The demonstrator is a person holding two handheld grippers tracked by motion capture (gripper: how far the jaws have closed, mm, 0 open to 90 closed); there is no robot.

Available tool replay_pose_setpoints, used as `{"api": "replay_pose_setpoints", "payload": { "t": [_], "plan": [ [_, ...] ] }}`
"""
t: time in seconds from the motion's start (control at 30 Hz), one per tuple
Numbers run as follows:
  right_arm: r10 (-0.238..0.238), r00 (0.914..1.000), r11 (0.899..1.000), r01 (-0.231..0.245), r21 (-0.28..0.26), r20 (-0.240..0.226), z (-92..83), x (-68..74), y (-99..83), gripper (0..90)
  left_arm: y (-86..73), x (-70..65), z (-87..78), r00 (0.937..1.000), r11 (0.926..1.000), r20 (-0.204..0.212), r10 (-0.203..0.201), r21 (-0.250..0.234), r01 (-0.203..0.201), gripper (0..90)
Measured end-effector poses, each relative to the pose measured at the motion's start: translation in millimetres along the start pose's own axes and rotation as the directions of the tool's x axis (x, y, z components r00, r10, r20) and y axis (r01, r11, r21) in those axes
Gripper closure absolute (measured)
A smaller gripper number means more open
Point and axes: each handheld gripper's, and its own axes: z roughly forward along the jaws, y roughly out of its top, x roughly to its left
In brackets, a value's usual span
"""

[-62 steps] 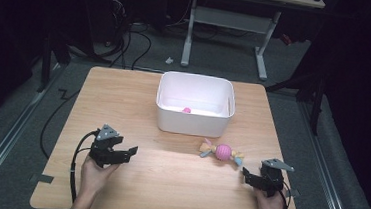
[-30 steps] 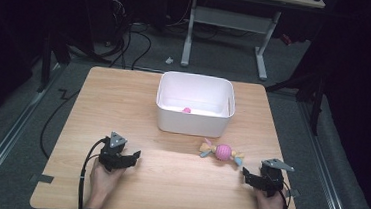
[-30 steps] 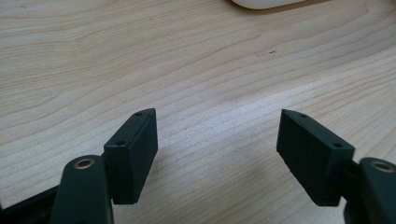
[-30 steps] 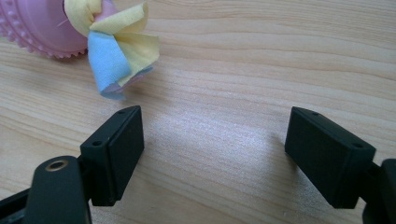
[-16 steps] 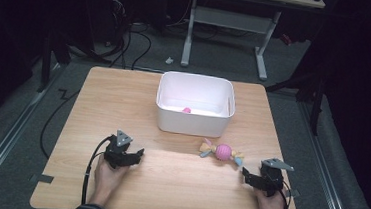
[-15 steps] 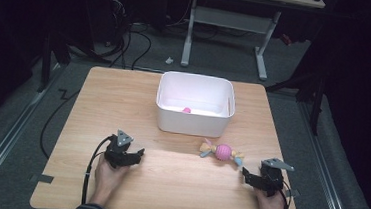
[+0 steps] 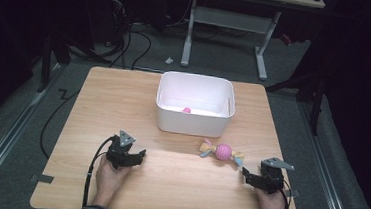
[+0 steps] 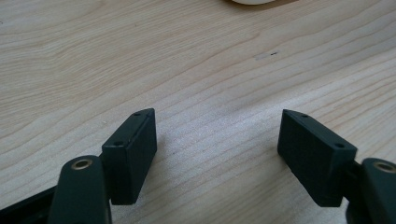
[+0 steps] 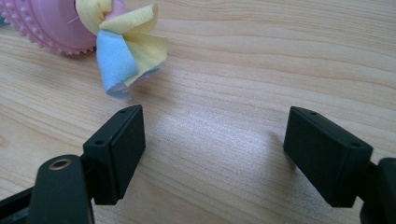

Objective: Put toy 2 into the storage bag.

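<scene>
We saw the left gripper (image 7: 128,156) low on the table (image 7: 99,92), at its near left part, held by the left hand (image 7: 110,177). Compared with 2.1 s earlier it had shifted toward the table's middle and slightly nearer the person; the change over the last 0.5 s was small. In the left gripper view its 2 jaws stood wide apart over bare wood, with nothing between them, and a sliver of the white bin (image 8: 252,2) showed at the top edge.

The right gripper (image 7: 254,178) sat at the near right corner under the right hand (image 7: 272,205), in much the same place as in all the earlier frames. Its jaws were likewise spread wide and empty. In the right gripper view the toy (image 9: 79,28), a pink knobbly ball with yellow and blue cloth tails, lay just beyond the left jaw, near it but not touching.

In the high view the toy (image 7: 222,152) lay on the table between the bin (image 7: 192,122) and the right gripper, unmoved. A small pink thing (image 7: 186,110) lay inside the bin, as before.
</scene>
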Motion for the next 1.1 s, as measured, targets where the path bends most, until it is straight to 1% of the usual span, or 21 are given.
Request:
{"api": "replay_pose_setpoints", "payload": {
  "t": [0.1, 0.13, 0.2, 0.27, 0.33, 0.43, 0.53, 0.63, 0.7, 0.73, 0.8, 0.87, 1.1],
  "plan": [
    [0.004, 1.0, 1.0, -0.004, 0.004, 0.004, -0.7, -0.7, 0.6, 24.5, 0.0, 0.2, -0.1, 1.0, 1.0, 0.001, 0.002, 0.002, -0.002, 28.6],
    [0.006, 1.0, 1.0, -0.006, 0.007, 0.006, -1.5, -1.3, 0.9, 27.0, 0.0, 0.2, -0.1, 1.0, 1.0, 0.001, 0.001, 0.002, -0.001, 28.5],
    [0.021, 0.9998, 1.0, -0.021, 0.008, -0.005, -3.0, -2.4, 1.4, 28.5, 0.0, 0.2, -0.2, 1.0, 1.0, 0.002, 0.001, 0.002, -0.001, 28.5],
    [0.022, 0.9998, 1.0, -0.022, 0.013, 0.002, -4.6, -1.5, 2.1, 29.0, 0.0, 0.1, 0.0, 1.0, 1.0, 0.004, 0.001, 0.001, -0.001, 28.0],
    [0.016, 0.9999, 1.0, -0.016, 0.013, 0.004, -7.5, 1.1, 3.4, 29.6, 0.0, 0.1, 0.0, 1.0, 1.0, 0.006, 0.001, 0.001, -0.001, 27.7],
    [-0.015, 0.9999, 1.0, 0.015, 0.0, 0.003, -12.7, 6.1, 5.3, 30.6, 0.0, 0.3, -0.1, 0.9999, 1.0, 0.011, 0.003, -0.001, -0.003, 28.8],
    [-0.032, 0.9995, 0.999, 0.032, -0.005, 0.005, -17.6, 9.0, 5.9, 30.7, 0.0, 0.2, -0.1, 0.9999, 1.0, 0.011, 0.003, -0.001, -0.003, 29.0],
    [-0.033, 0.9995, 0.999, 0.033, -0.013, -0.001, -22.3, 10.5, 5.4, 30.8, -0.1, 0.2, 0.0, 0.9999, 1.0, 0.011, 0.003, -0.001, -0.003, 28.9],
    [-0.026, 0.9996, 1.0, 0.026, -0.017, -0.007, -25.2, 12.8, 5.2, 30.7, 0.0, 0.0, 0.0, 0.9999, 1.0, 0.01, 0.004, 0.0, -0.004, 28.6],
    [-0.026, 0.9997, 0.999, 0.026, -0.021, -0.005, -26.2, 13.5, 5.3, 30.8, 0.2, 0.2, 0.1, 1.0, 1.0, 0.006, 0.003, 0.006, -0.003, 28.0],
    [-0.016, 0.9996, 0.999, 0.015, -0.032, -0.023, -29.8, 15.9, 6.9, 31.1, 0.3, 0.5, 0.4, 1.0, 1.0, 0.005, -0.003, 0.008, 0.003, 24.1],
    [-0.016, 0.9996, 0.999, 0.015, -0.036, -0.026, -31.9, 18.1, 8.7, 31.2, 0.3, 0.5, 0.4, 1.0, 1.0, 0.005, -0.003, 0.008, 0.003, 24.1],
    [-0.047, 0.9975, 0.997, 0.043, -0.062, -0.054, -38.7, 29.1, 21.2, 31.4, 0.3, 0.3, 0.4, 1.0, 1.0, 0.007, 0.0, 0.008, 0.0, 23.5]
  ]
}}
